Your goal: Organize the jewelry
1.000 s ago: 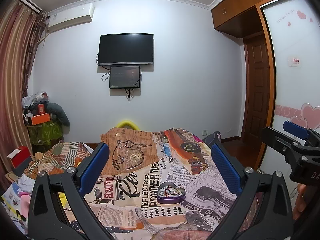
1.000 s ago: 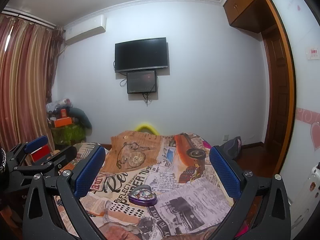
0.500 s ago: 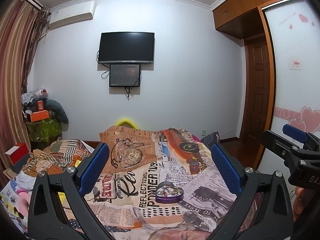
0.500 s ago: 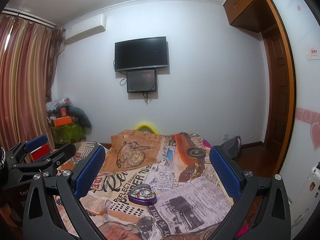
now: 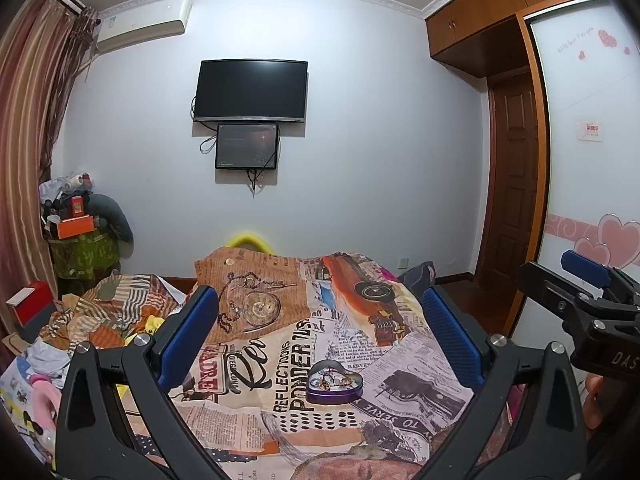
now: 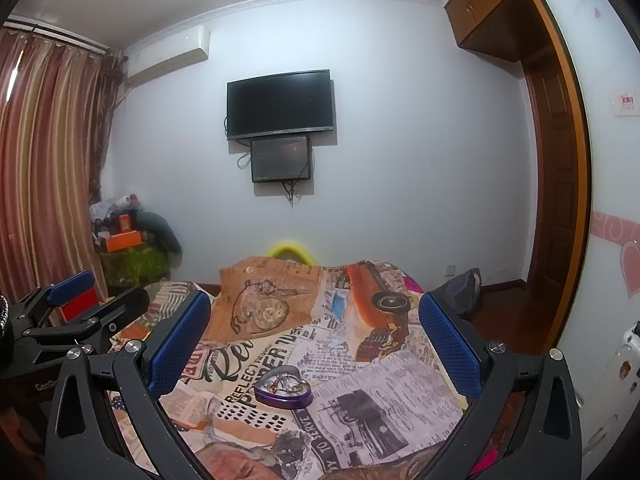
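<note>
Holding both grippers above the bed, you have each one spread wide with nothing between its blue pads. Your left gripper (image 5: 320,320) frames the purple heart-shaped tin (image 5: 334,382), which sits on the newspaper-print bedspread (image 5: 256,364) ahead of the fingers and slightly right of the centre of that view. The tin is open-topped, and a small tangle of jewelry (image 5: 333,376) lies inside it (rings or chains, too small to tell apart).

Your right gripper (image 6: 316,324) is likewise wide apart and empty, with the same tin (image 6: 283,387) lying between its pads in view, a little left of centre. Neither gripper touches the tin.

Each gripper shows at the edge of the other's camera: the right one (image 5: 580,296) at the right edge of the left wrist view, the left one (image 6: 72,312) at the left edge of the right wrist view.

On the far wall hangs a dark television (image 5: 251,90) with a smaller screen (image 5: 247,146) just below it. A striped curtain (image 6: 44,160) hangs at the left, and a wooden door (image 5: 514,184) stands at the right.
</note>
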Motion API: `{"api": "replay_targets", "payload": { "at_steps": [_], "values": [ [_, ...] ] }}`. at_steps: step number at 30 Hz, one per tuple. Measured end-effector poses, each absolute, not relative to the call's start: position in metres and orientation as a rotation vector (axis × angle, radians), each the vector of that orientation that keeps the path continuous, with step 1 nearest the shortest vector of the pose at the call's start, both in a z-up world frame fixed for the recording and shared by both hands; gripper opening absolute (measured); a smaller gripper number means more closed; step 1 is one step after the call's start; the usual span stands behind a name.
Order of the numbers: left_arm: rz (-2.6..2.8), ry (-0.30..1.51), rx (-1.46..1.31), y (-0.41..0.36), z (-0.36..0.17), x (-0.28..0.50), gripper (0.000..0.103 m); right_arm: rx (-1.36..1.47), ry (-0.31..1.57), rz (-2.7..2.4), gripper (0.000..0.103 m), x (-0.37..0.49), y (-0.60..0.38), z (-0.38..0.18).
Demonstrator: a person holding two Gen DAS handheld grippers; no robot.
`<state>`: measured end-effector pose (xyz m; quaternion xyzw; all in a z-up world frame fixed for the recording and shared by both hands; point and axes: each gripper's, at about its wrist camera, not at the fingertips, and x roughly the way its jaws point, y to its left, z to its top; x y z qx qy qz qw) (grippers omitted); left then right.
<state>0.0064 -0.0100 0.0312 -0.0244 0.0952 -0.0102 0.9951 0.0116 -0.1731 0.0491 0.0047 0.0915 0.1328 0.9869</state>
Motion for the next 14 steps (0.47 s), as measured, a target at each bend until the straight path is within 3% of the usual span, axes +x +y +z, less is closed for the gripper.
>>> {"api": "replay_targets", "payload": {
  "at_steps": [14],
  "values": [
    [-0.024,0.217,-0.056,-0.008,0.023,0.021,0.102,0.017,0.219,0.256,0.103,0.026,-0.175,0.041]
  ]
}}
